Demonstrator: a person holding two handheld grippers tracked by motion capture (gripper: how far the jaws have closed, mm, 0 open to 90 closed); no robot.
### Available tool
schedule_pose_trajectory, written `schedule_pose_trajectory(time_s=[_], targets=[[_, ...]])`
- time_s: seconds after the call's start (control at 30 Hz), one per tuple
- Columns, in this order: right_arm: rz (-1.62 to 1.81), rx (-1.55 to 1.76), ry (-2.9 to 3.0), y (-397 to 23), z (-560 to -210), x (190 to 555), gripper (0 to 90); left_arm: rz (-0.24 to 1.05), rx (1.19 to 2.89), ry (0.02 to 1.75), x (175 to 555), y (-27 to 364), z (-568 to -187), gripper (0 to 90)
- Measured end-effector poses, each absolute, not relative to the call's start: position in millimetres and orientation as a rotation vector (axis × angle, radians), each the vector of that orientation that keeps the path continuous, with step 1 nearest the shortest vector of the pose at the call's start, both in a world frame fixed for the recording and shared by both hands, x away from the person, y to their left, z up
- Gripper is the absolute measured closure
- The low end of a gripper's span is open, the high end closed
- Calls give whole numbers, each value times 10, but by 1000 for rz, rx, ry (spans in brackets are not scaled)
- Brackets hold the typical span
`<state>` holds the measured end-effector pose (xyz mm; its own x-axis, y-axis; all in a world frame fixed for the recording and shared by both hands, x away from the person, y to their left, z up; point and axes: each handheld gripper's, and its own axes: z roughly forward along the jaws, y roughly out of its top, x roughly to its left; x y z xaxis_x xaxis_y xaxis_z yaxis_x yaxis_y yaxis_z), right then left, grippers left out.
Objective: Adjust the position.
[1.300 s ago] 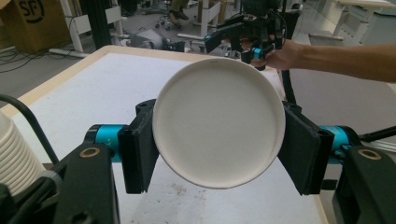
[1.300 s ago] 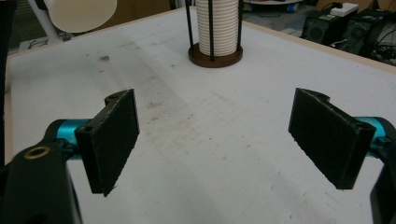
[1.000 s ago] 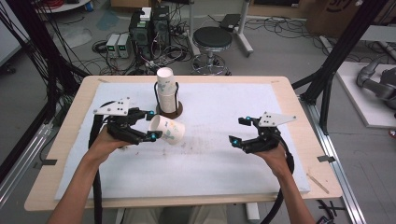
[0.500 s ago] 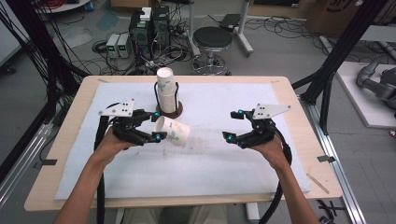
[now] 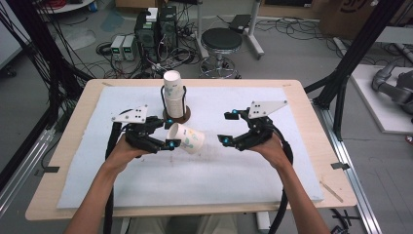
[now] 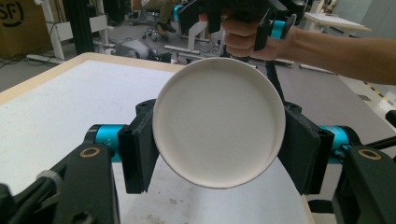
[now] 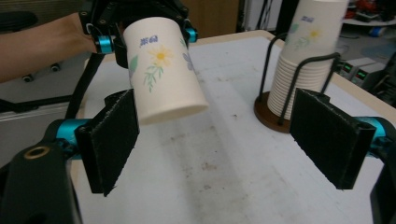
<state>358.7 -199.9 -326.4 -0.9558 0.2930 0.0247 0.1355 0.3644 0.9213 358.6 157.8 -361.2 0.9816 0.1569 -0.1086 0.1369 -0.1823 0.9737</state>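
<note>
Paper cup (image 5: 187, 138) in left gripper (image 5: 168, 134) jaws, cup stack (image 5: 174, 99) just behind.

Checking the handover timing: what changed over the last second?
The right gripper moved in across the table toward the cup and rose a little, jaws open and empty. The left gripper stayed shut on the cup, held on its side with its base toward the right gripper, and shifted slightly toward the middle. The cup stack in its holder did not move.
</note>
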Motion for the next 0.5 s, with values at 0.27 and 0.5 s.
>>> schedule_pose_trajectory(time_s=[0.27,0.5], targets=[[1673,334,2513,-1799,-3245,3624,164,-3,1769,198,3591,1486,-3618,357],[1694,282,2552,-1669,-3257,3632,165,-19,1774,183,3593,1430,-3613,357]])
